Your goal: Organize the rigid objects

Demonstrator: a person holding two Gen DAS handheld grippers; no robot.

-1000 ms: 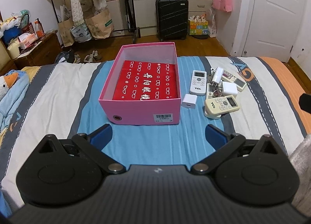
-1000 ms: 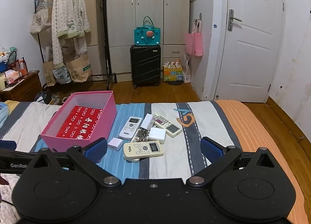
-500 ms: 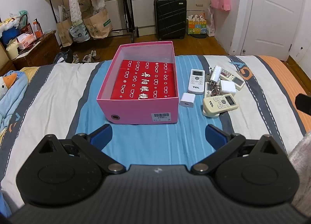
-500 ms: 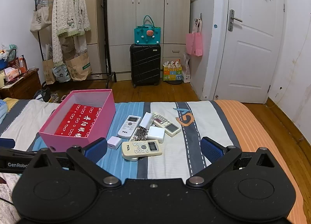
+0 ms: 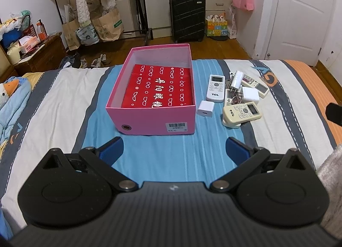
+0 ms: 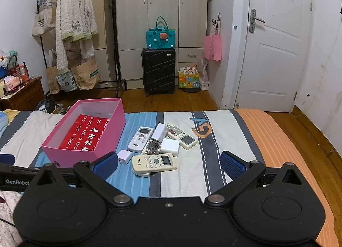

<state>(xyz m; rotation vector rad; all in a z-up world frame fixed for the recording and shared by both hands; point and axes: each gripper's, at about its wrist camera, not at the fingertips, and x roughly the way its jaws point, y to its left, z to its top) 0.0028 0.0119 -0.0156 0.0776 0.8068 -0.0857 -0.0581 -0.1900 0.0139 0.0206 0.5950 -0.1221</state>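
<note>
Since a second ago both of our views have pulled back a little from the pile: the pink box [image 5: 154, 105] and the clutter beside it sit slightly higher and smaller in frame, while nothing on the bed [image 5: 64, 101] has shifted. We hold the left tool [image 5: 174, 147] with its blue pads wide apart and nothing between them, hovering over the blue stripe of the cover just short of the box's near wall. Our right tool [image 6: 168, 162] is likewise spread and holds nothing, low over the bed in front of the pile.

The box stands open near the foot edge of the bed, a red packet [image 5: 160, 88] lying flat inside. Just to its right lies a small white charger cube [image 5: 205, 108], close to the box's corner but apart from it. Beyond it, a white TCL remote [image 6: 140, 139], a cream TCL remote [image 6: 154, 162] and a third remote [image 6: 181, 136] crowd together with two more white chargers [image 6: 170, 147] and some keys, overlapping one another. To the right of this pile the striped cover runs bare across to the orange band [image 6: 267, 140], leaving open room on that side.
</note>
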